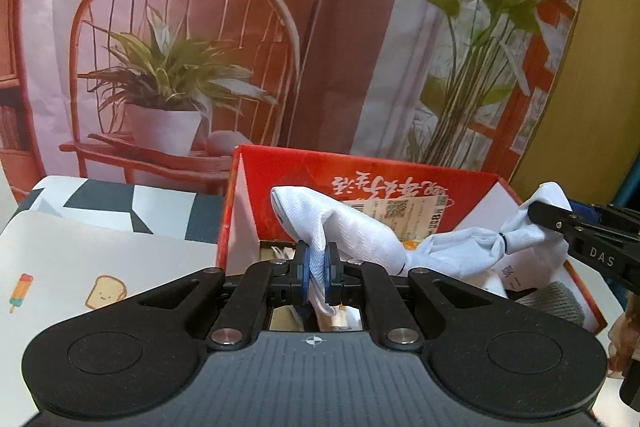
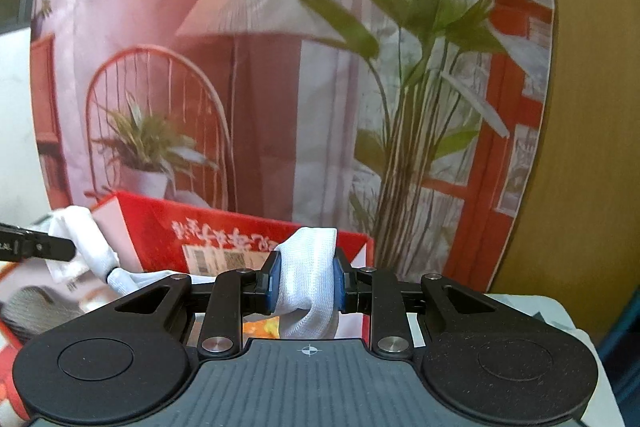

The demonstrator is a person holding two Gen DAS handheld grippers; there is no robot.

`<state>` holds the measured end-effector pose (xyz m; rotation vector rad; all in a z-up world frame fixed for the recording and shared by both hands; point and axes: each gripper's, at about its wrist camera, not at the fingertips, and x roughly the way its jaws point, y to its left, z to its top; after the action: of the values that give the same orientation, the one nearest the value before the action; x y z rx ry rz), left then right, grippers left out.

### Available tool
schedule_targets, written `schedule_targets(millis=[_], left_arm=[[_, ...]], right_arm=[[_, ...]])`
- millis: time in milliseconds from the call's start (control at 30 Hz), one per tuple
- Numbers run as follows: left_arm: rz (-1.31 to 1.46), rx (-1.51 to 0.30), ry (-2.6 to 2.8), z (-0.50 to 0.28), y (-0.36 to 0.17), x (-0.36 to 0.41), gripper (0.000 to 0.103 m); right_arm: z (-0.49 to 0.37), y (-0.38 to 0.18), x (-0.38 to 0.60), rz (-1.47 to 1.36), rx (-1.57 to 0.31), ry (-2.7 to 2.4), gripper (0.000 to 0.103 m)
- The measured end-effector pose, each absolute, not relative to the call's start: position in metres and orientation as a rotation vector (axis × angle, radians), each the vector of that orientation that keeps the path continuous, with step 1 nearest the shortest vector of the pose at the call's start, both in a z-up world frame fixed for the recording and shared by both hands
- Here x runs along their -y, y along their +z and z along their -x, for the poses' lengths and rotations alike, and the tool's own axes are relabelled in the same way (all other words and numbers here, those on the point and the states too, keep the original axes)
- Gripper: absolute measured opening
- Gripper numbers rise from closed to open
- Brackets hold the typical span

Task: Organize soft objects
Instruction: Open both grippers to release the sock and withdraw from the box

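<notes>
Left tool [image 1: 316, 267], right tool [image 2: 306, 281] clamp white sock [image 1: 372, 239]; "DAS" on right tool.

I'm working in a home: printed living-room backdrop [image 1: 280, 27], cartoon placemat [image 1: 100, 267], red cardboard box [image 1: 360, 171] of household clutter.

A: How does the light look to you?

B: You get soft, even indoor light with a warm pink cast in both views; shadows are faint, with no hard glare.

A: And sharpness?

B: Your backdrop [image 2: 248, 75] is blurrier in the right wrist view. The white cloth [image 1: 360, 231] looks nearly blown out. Fisheye bending curves the edges, and the corners go dark.
</notes>
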<state>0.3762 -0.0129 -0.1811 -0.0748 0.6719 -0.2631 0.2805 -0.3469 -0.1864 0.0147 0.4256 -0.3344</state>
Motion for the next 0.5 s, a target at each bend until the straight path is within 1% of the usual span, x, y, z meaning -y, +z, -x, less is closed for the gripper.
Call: schedule_targets(millis=[100, 167, 233, 300, 400, 500], left_arm=[[0.062, -0.661, -0.289, -0.376, -0.182, 0.014, 0.01], [0.03, -0.654, -0.296, -0.374, -0.182, 0.017, 0.017], [0.034, -0.645, -0.308, -0.372, -0.18, 0.017, 0.04], [0.042, -0.631, -0.297, -0.371, -0.177, 0.014, 0.047], [0.055, -0.622, -0.287, -0.37, -0.173, 0.011, 0.051], [0.051, -0.615, -0.288, -0.365, -0.17, 0.011, 0.051]], right_arm=[[-0.286, -0.188, 0.347, -0.005, -0.432, -0.357, 0.024], [-0.289, -0.19, 0.348, -0.011, -0.438, -0.373, 0.024], [-0.29, -0.193, 0.348, -0.019, -0.447, -0.379, 0.024], [-0.291, -0.195, 0.35, -0.03, -0.46, -0.392, 0.024], [-0.29, -0.196, 0.35, -0.038, -0.467, -0.397, 0.024], [-0.291, -0.198, 0.342, -0.018, -0.495, -0.35, 0.024]])
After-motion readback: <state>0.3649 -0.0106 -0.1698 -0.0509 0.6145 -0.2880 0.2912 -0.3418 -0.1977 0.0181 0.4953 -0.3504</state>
